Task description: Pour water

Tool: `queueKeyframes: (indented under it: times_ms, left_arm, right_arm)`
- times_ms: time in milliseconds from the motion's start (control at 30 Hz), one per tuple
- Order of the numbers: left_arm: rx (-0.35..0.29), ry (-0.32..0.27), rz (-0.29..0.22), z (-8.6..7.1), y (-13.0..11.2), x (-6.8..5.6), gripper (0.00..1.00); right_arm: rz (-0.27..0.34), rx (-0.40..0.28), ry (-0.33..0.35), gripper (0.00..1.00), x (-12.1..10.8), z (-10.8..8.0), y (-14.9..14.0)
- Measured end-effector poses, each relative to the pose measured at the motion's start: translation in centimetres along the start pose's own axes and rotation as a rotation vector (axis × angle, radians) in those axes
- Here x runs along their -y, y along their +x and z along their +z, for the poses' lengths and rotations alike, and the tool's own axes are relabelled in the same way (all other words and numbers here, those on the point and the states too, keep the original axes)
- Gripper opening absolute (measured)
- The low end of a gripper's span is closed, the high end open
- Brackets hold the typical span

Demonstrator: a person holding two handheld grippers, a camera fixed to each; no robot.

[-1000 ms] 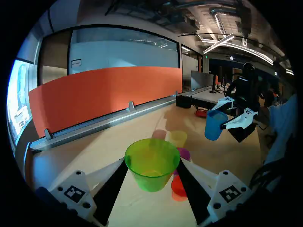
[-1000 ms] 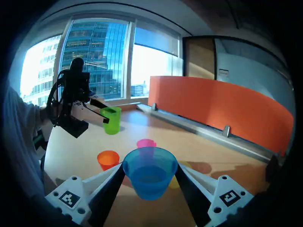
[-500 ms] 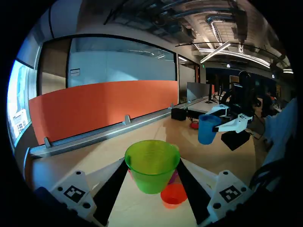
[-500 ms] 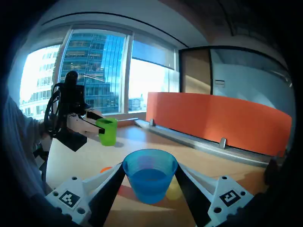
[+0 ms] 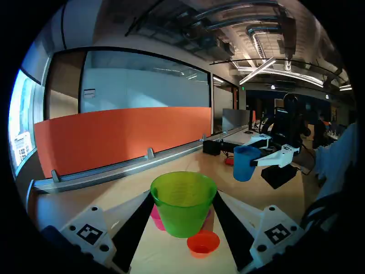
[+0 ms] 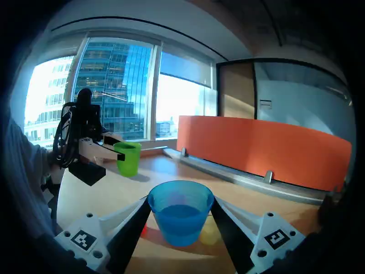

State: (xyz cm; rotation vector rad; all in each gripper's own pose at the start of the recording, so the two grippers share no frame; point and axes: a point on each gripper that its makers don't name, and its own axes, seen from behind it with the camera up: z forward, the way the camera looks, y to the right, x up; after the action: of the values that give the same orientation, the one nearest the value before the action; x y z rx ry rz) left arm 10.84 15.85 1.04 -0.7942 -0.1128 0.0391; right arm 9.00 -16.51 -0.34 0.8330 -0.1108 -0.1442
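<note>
My left hand-held gripper (image 5: 182, 200) is closed on the green cup (image 5: 183, 214), both fingers pressed to its sides, holding it upright at lower centre of the left gripper view, above the tabletop (image 5: 132, 185). My right hand-held gripper (image 6: 180, 203) is clamped the same way on the blue cup (image 6: 180, 223), low and central in the right gripper view. That cup is level, and a water line shows partway up inside it. The green cup looks empty, though I can't be sure through the tinted plastic.

Each cup shows small at mid-height towards the edge of the other view, so the two are well apart. A pink cup (image 5: 157, 220) and an orange cup (image 5: 203, 243) sit on the tabletop below the green one.

I judge both cups are lifted and the pour has not begun. Next I should bring the blue rim just over the green mouth, then tip it slowly, holding the green cup steady.
</note>
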Motion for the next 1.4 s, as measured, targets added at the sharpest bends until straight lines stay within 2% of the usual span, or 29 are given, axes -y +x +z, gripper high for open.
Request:
queueKeyframes:
  times_ms: [300,633,1400]
  left_arm:
    - [-0.023,-0.020,0.019,0.4,0.5,-2.2,0.87]
    - [-0.036,-0.059,0.015,1.0,0.5,-5.0,0.87]
    - [-0.040,-0.118,0.002,2.3,-0.9,-8.4,0.87]
  right_arm:
    - [-0.040,-0.005,0.015,0.92,-0.3,-0.1,1.6]
    - [-0.124,-0.019,0.029,0.92,-0.4,0.2,4.1]
    - [-0.429,-0.054,0.020,0.92,-0.6,1.2,9.5]
